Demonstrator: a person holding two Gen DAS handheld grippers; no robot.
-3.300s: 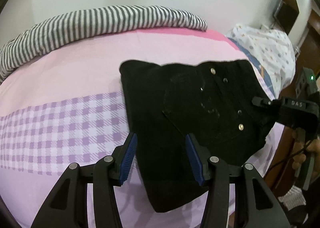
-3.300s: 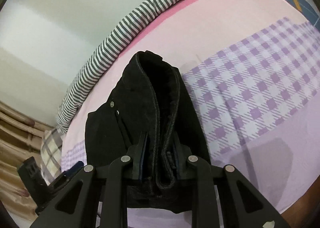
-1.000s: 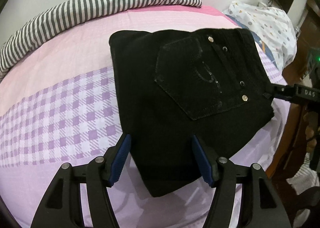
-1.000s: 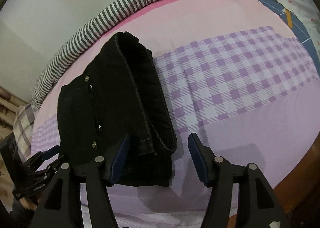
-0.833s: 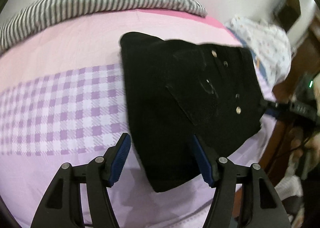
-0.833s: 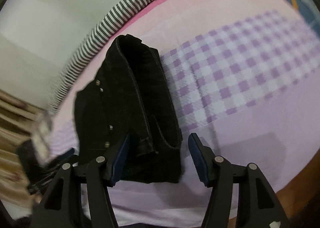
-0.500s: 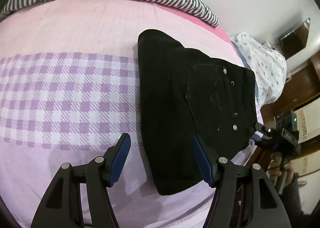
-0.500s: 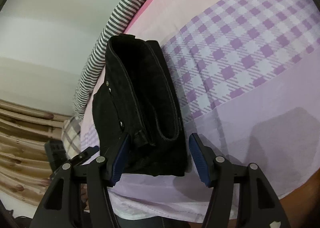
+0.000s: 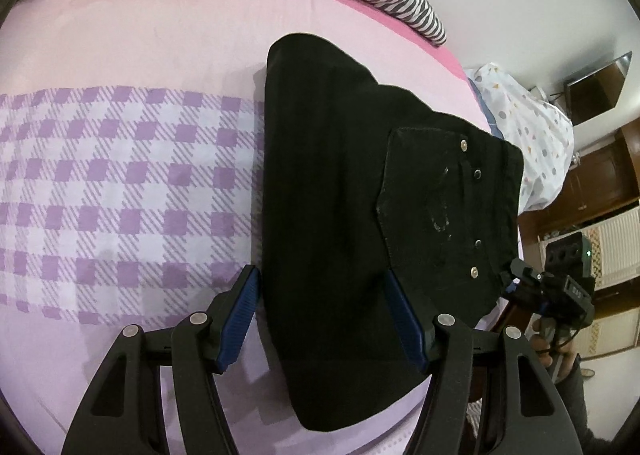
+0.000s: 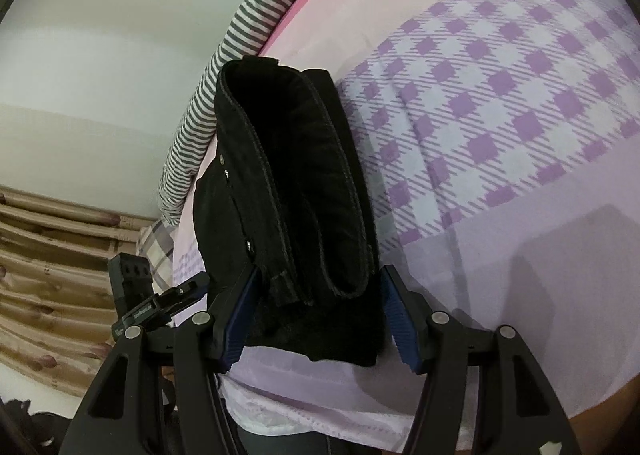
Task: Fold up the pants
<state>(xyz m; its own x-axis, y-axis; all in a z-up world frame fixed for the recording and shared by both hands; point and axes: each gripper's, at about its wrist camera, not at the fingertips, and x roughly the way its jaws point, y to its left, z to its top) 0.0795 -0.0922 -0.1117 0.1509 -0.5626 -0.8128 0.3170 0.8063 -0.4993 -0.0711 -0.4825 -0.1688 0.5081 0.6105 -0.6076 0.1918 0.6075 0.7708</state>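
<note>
Both sets of jaws stand apart, straddling the folded black pants (image 9: 340,191) on the bed (image 9: 120,183): left gripper (image 9: 320,319), right gripper (image 10: 318,311). Judged best: press layers flat, edges aligned.

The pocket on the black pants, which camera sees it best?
The left wrist view: the back pocket lies flat and whole on the folded black pants. The right wrist view catches the pants edge-on, showing only rivets and stacked layers.
</note>
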